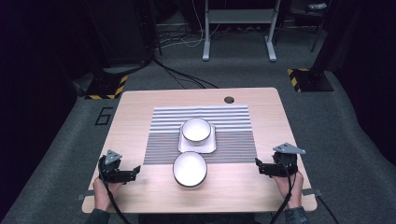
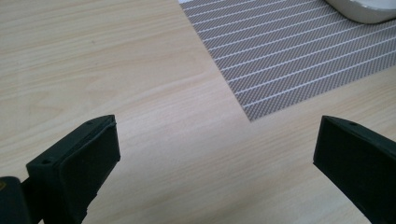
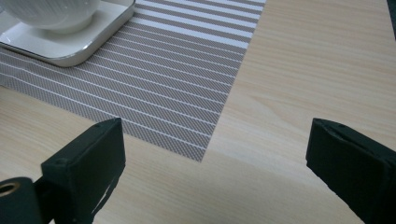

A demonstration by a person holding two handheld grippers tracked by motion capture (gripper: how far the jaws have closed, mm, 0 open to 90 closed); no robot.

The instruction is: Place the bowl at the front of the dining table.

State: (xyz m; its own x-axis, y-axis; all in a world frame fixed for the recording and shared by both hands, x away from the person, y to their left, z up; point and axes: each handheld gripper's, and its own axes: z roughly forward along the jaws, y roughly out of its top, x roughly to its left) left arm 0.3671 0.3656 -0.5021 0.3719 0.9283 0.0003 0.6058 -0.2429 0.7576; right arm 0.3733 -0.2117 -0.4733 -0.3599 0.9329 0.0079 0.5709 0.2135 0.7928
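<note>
White bowls [image 1: 190, 169], grey-striped mat [image 1: 233, 140].

Glossy white ceramic bowl [image 1: 190, 169], woven matt placemat [image 1: 233, 130], smooth pale wood table [image 1: 135, 112]

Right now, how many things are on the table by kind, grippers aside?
White bowls: 2, one on the square plate, one at the mat's near edge
White square plate: 1
Striped grey placemat: 1
Total: 4

overhead forward-down view; both claw views close over placemat [image 1: 201, 135]
</note>
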